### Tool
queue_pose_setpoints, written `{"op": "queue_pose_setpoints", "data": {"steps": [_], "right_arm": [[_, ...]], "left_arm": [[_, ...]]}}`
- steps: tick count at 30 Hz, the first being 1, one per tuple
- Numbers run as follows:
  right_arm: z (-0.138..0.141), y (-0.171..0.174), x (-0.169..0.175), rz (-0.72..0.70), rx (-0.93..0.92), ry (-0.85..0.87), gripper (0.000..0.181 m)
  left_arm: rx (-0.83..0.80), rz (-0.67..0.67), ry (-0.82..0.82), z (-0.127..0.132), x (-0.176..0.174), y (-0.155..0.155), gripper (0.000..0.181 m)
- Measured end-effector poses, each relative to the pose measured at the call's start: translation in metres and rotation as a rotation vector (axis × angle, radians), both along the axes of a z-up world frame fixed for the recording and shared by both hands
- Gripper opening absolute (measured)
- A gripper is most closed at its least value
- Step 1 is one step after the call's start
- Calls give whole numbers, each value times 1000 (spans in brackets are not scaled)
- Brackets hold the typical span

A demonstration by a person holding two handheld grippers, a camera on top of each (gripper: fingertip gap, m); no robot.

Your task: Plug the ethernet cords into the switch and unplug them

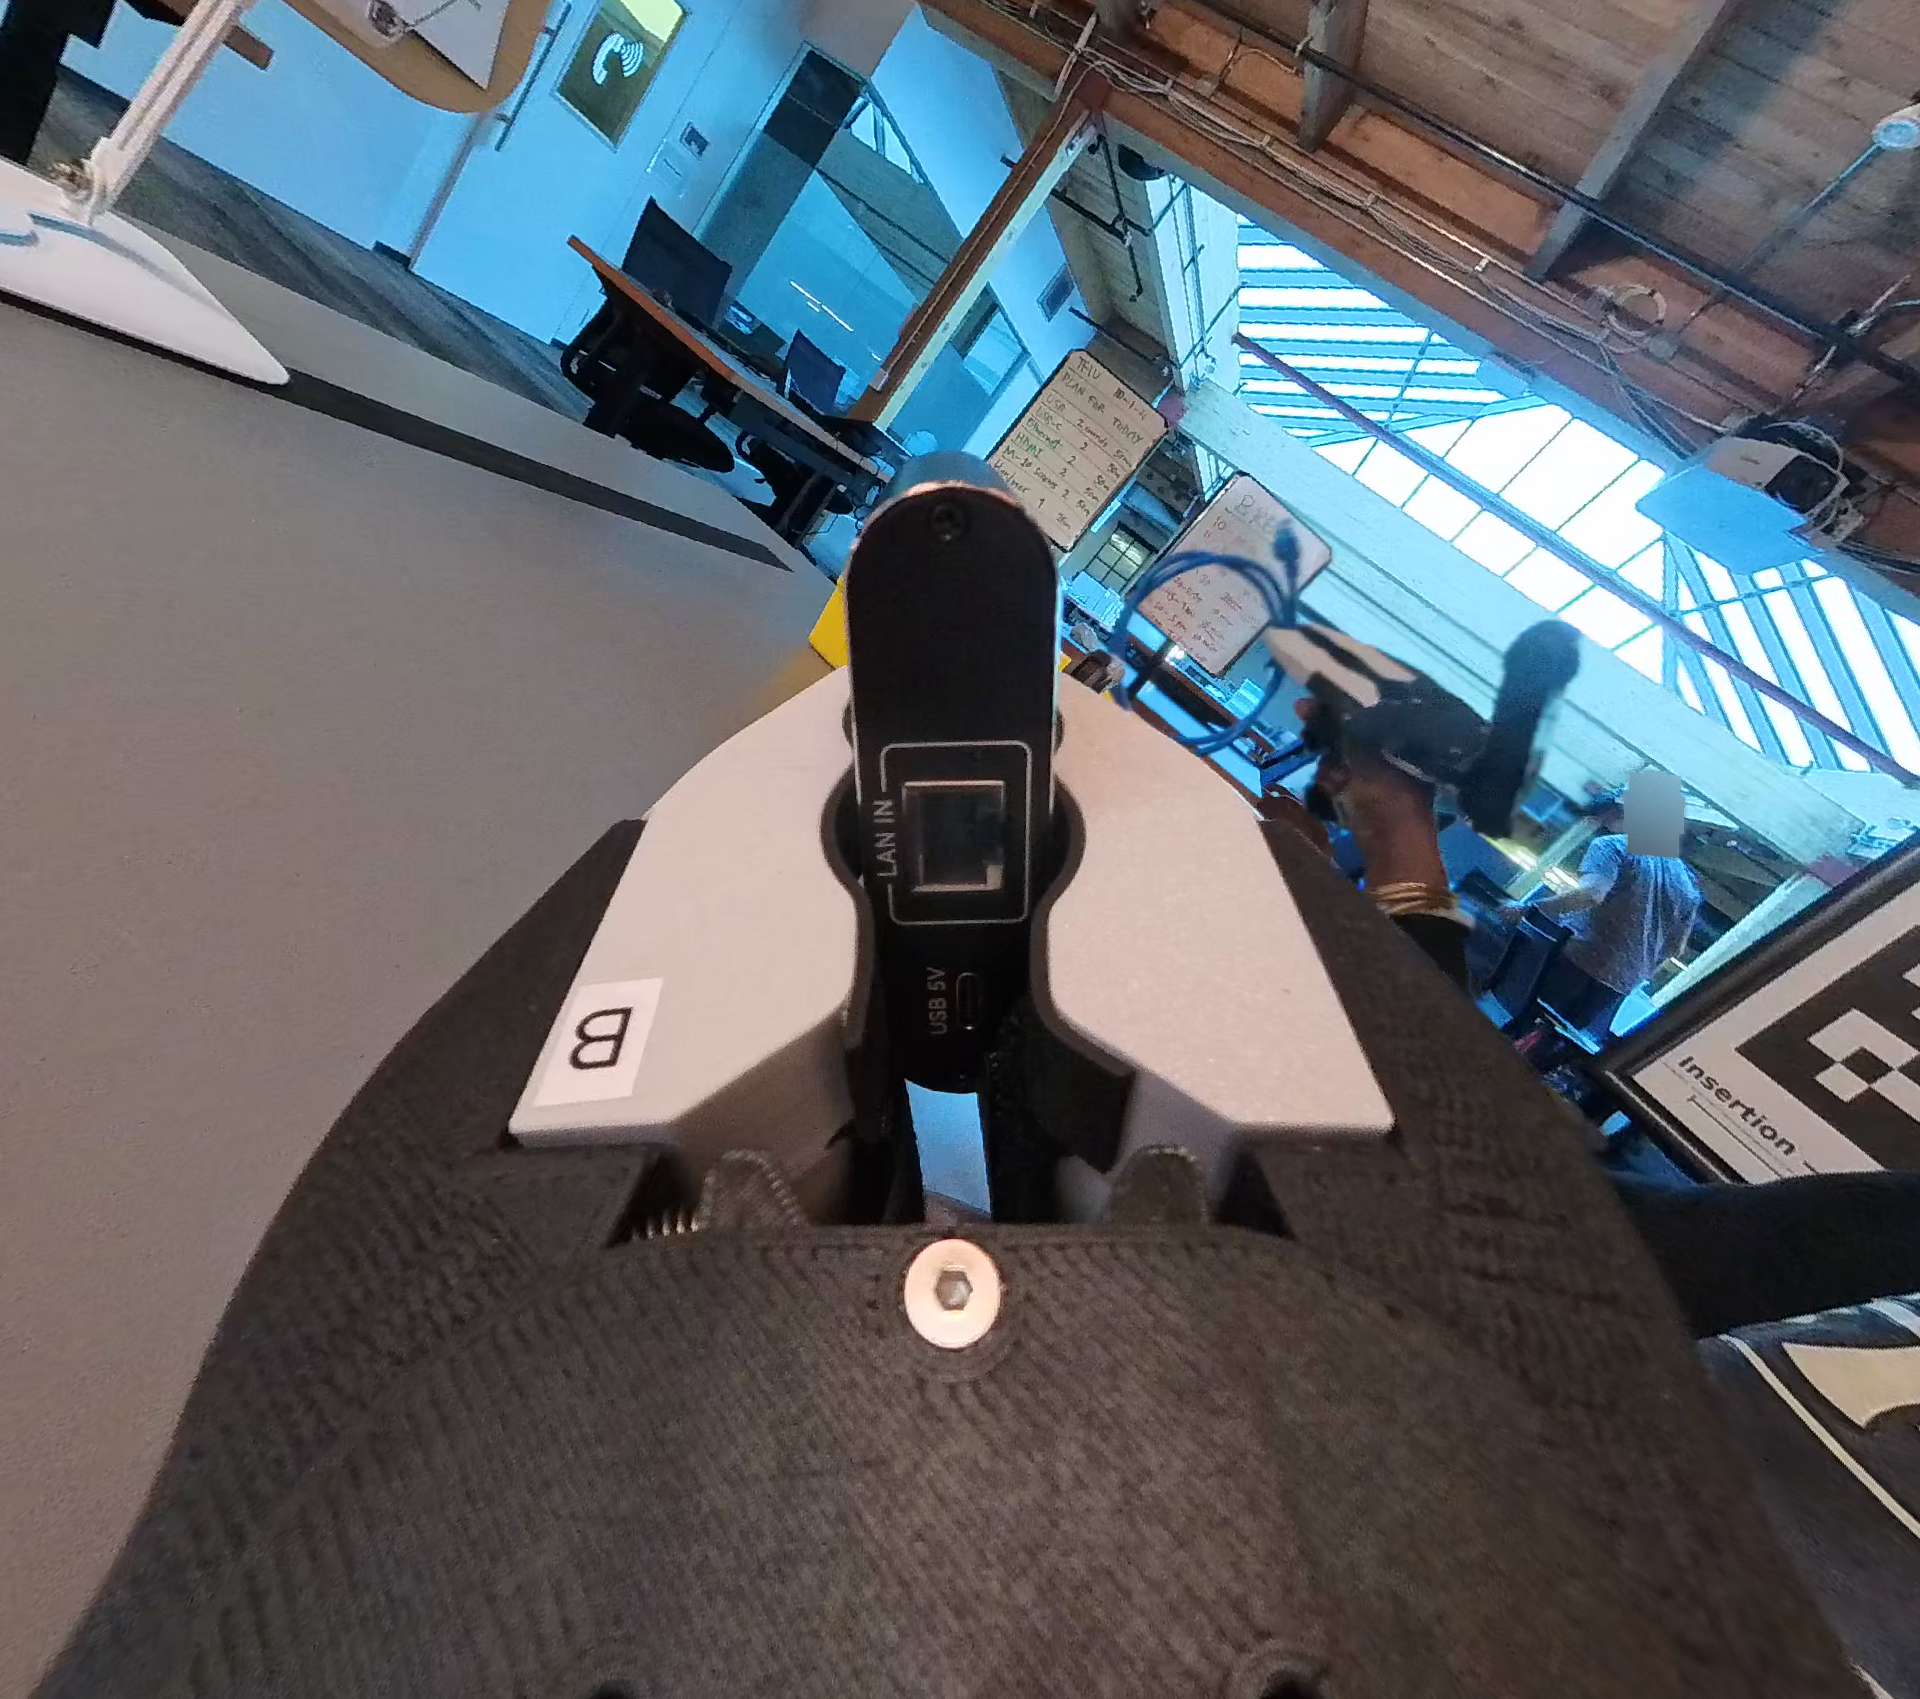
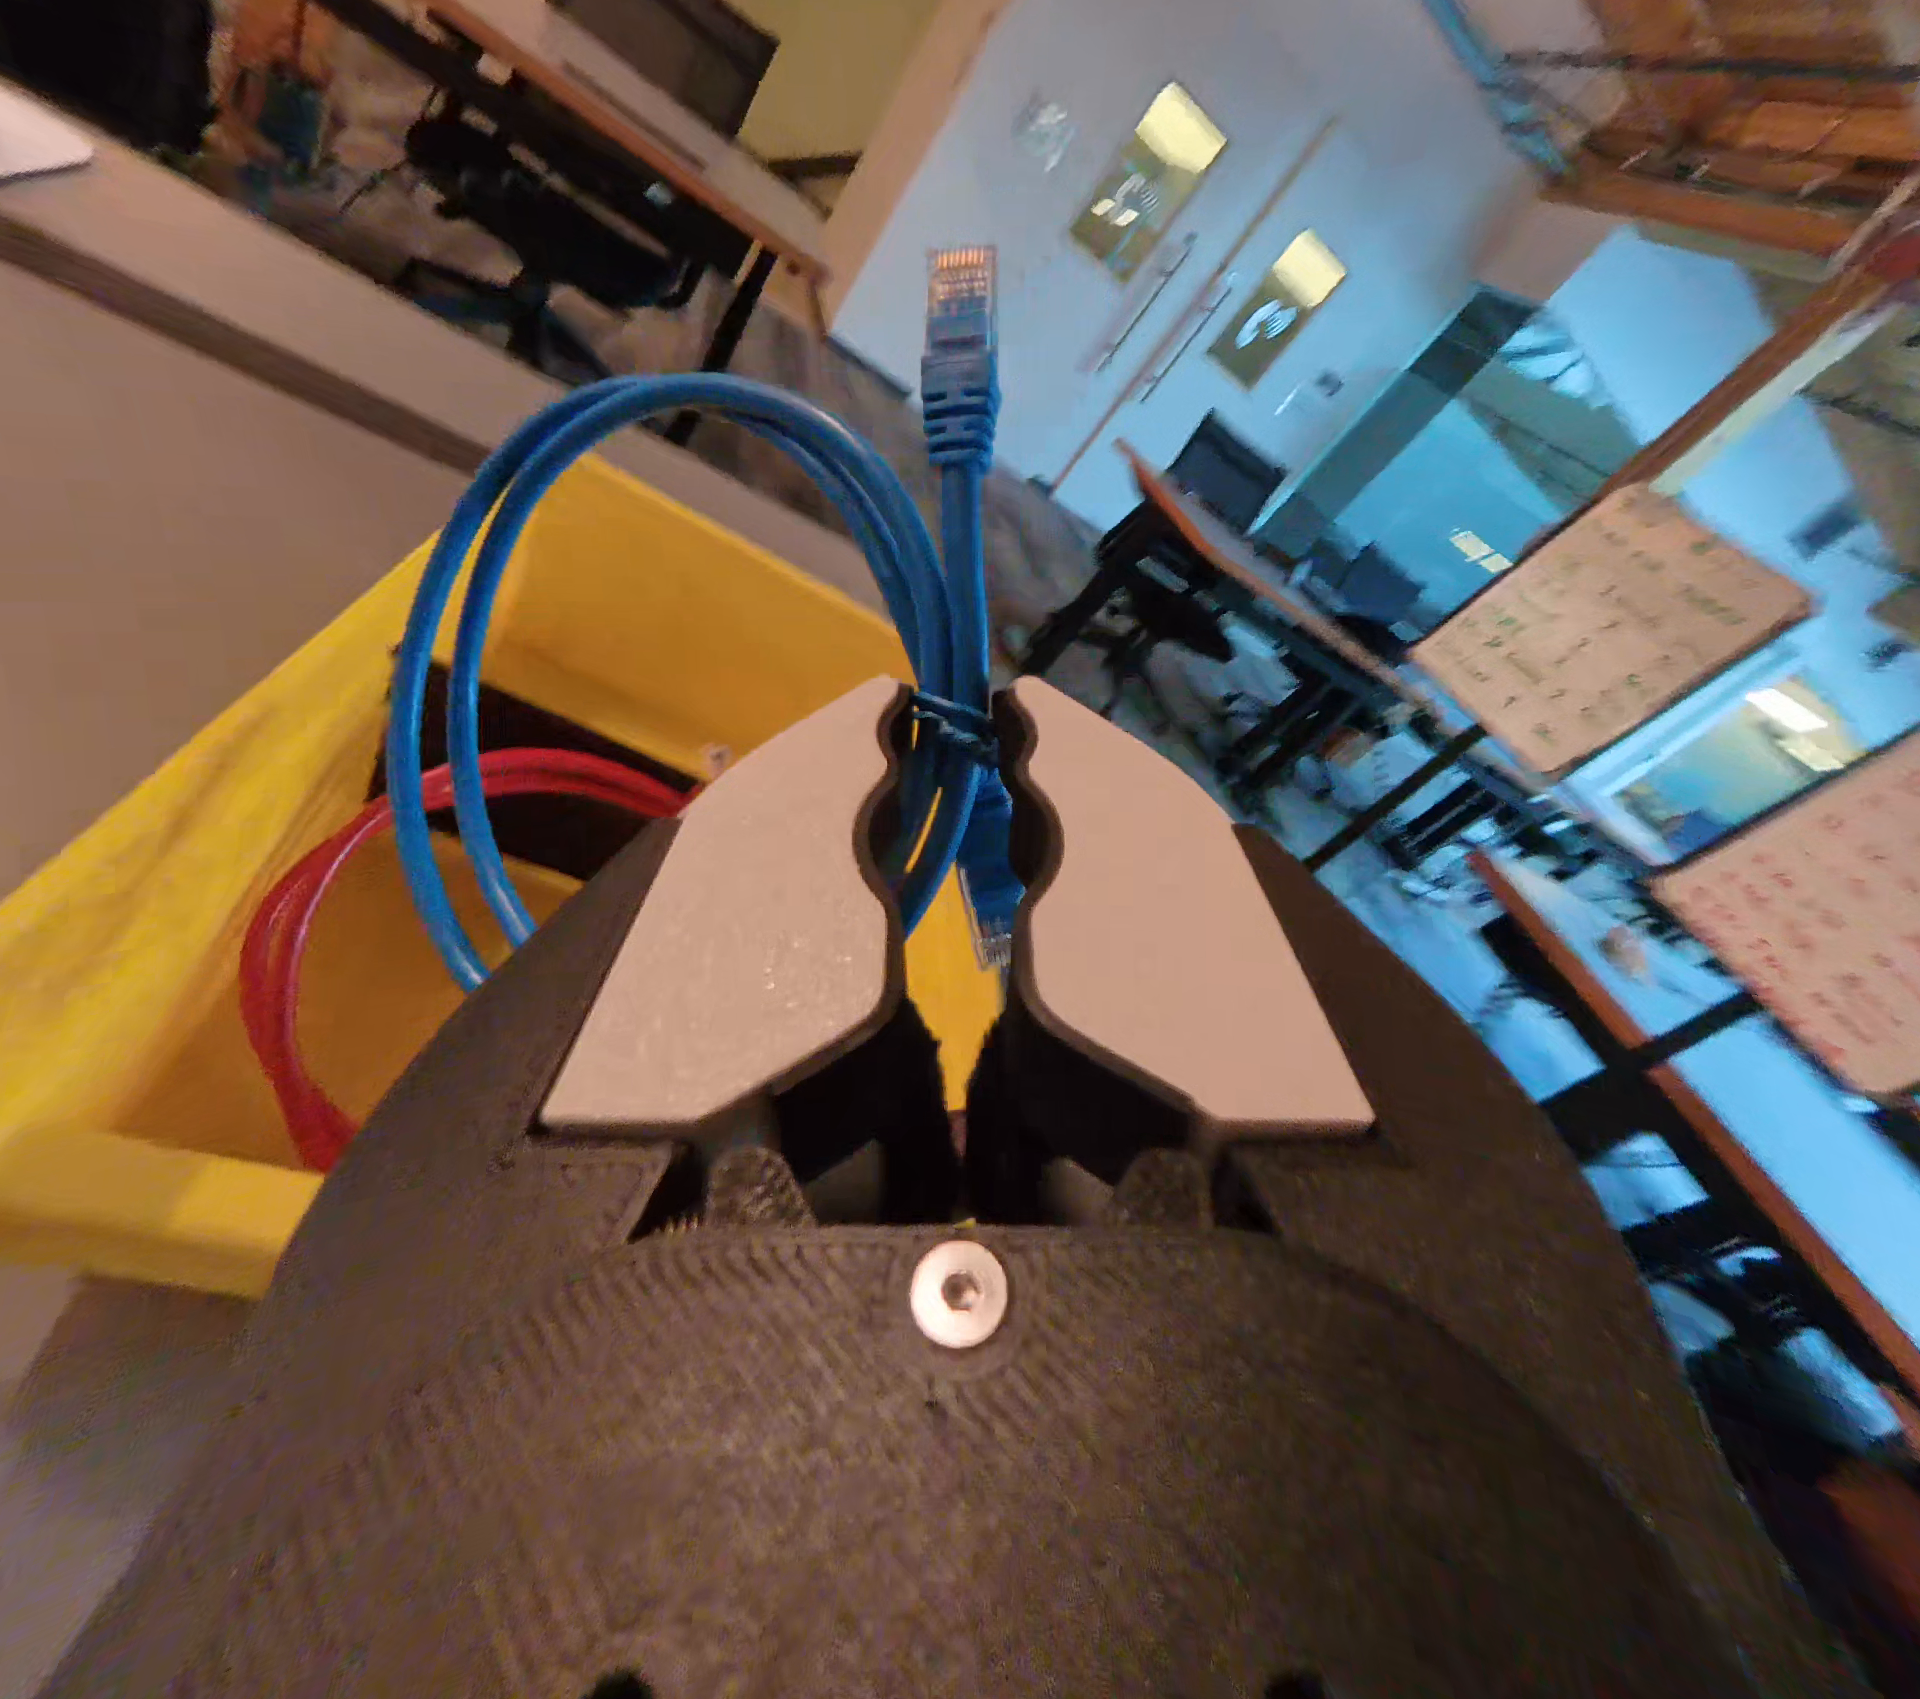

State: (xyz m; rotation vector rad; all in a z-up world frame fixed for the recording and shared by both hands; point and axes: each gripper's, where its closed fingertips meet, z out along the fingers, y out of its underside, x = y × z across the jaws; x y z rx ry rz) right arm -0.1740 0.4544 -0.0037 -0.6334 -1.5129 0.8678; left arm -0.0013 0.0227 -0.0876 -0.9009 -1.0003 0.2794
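Observation:
My left gripper (image 1: 954, 714) is shut on a black switch (image 1: 951, 673), held upright with its square port facing the camera. My right gripper (image 2: 954, 699) is shut on a coiled blue ethernet cord (image 2: 582, 527) at its tie; one plug (image 2: 961, 299) sticks up above the fingers, the other plug (image 2: 992, 901) hangs between them. In the left wrist view the right gripper (image 1: 1340, 662) shows far off to the right, raised, with the blue cord (image 1: 1205, 600) in it. A red ethernet cord (image 2: 312, 943) lies coiled in a yellow bin (image 2: 125, 974).
The yellow bin stands on a grey table (image 1: 260, 714), and its corner shows behind the switch (image 1: 826, 626). A white base (image 1: 135, 299) stands at the table's far left. A marker board (image 1: 1818, 1057) stands at the right. A person (image 1: 1631, 901) and desks are in the background. The left gripper's tips are roughly 50 cm from the right gripper's.

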Motion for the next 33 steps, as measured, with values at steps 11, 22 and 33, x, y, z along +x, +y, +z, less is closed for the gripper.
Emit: {"op": "queue_pose_setpoints", "data": {"steps": [11,22,33], "right_arm": [[-110,14,-37,-57,-95,-505,26],[18,-119,36,727,-684,-318,22],[1,-333,266,1699,-455,-909,46]], "left_arm": [[6,0,11,2,1,-1,26],[-1,15,80,12,5,-1,26],[44,16,248,37,20,-4,27]]}}
